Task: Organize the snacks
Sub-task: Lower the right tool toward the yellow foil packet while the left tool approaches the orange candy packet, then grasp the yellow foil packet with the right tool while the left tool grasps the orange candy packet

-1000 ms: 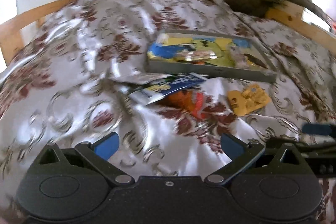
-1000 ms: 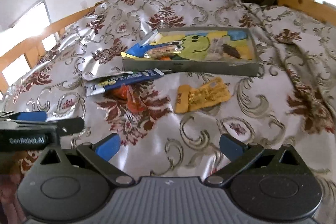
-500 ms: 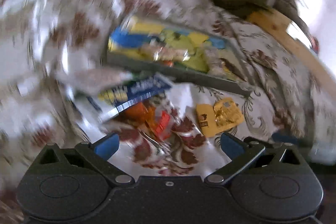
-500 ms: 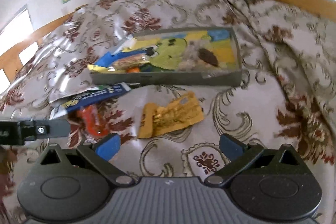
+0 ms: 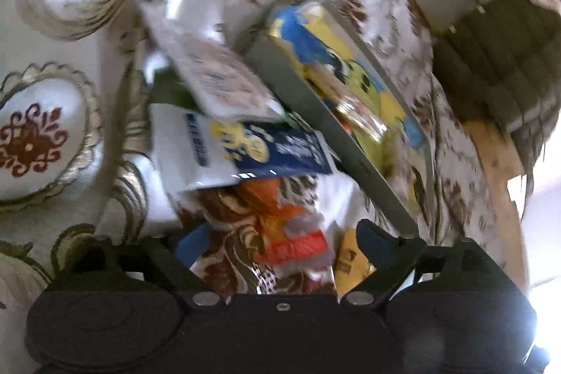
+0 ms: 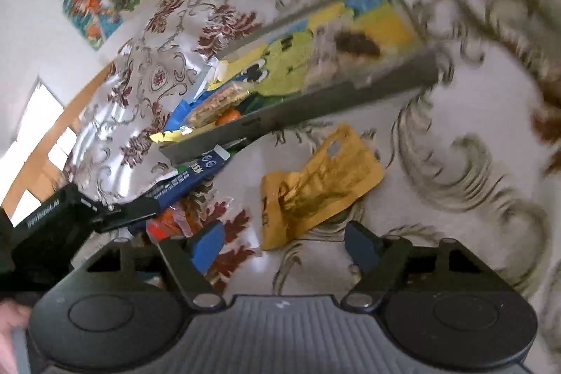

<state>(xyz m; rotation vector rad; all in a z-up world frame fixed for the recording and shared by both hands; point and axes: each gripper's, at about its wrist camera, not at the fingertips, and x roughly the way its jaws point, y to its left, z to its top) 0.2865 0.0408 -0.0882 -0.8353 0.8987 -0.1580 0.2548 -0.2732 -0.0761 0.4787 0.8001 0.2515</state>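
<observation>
A bed under a shiny white bedspread with maroon floral print (image 6: 473, 163) carries a shallow grey rectangular tray with a cartoon-printed floor (image 6: 315, 111). Just in front of the tray lie a blue-and-white flat snack packet (image 5: 252, 149), a crinkled yellow-orange snack pouch (image 6: 319, 188) and an orange-red wrapper (image 5: 294, 230). The left tongs (image 5: 277, 240) gape wide around the orange-red wrapper, gripping nothing; the right tongs (image 6: 284, 244) gape wide, empty, over the yellow-orange pouch.
</observation>
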